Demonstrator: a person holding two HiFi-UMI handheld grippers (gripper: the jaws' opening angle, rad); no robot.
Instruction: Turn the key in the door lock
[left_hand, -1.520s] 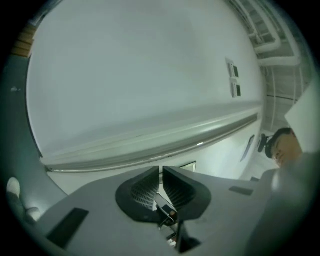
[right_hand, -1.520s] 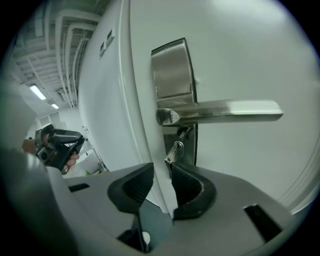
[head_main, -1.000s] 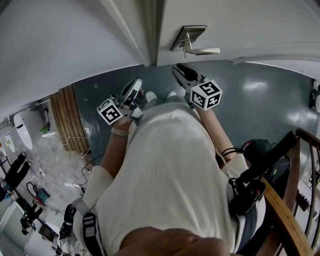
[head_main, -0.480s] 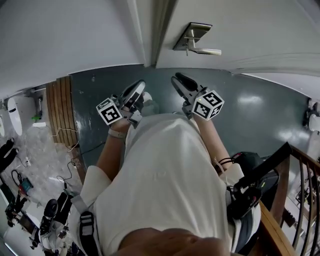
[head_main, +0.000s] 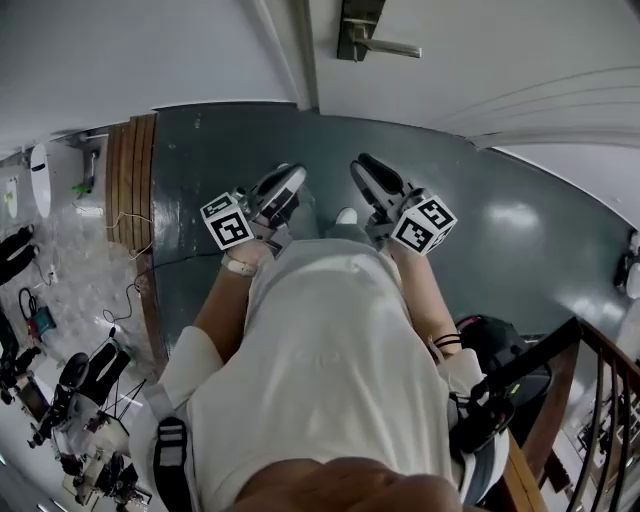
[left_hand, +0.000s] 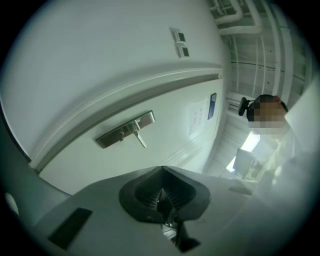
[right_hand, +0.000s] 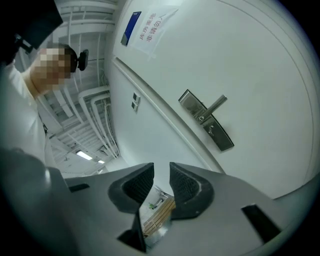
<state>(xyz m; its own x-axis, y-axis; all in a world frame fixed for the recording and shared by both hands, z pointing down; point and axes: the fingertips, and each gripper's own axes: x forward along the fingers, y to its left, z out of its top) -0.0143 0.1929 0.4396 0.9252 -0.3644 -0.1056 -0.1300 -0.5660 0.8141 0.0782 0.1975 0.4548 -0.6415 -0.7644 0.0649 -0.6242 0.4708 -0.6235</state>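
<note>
A dull grey-green floor (head_main: 500, 200) runs up to a white door (head_main: 500, 50) at the top of the head view. The door's left edge meets the frame (head_main: 300, 50), and a plain white wall (head_main: 130, 50) lies beyond that. An open stretch of floor lies between the grippers and the door. To the left the room narrows: wooden boards (head_main: 130, 180) lie at the floor's edge, and past them cables and gear (head_main: 70, 400) are spread about. To the right a wooden stair rail (head_main: 590, 350) closes that side, with a black bag (head_main: 495, 345) just beside it; its contents are hidden.

The lock (head_main: 355, 25) is a metal plate on the door near the frame edge, and the handle (head_main: 392, 46) sticks out from it. Whether anything sits in the lock is too small to tell in any view.

Both grippers are held in front of the person's white shirt (head_main: 330, 370), pointing at the door and well apart from it. The left gripper (head_main: 290, 178) has its jaws pressed together with nothing between them; its own view shows the lock (left_hand: 125, 131) and handle (left_hand: 141, 138) ahead. The right gripper (head_main: 365, 168) has its jaws standing apart with only a bare gap between, and the lock (right_hand: 206, 121) is off to its right.
</note>
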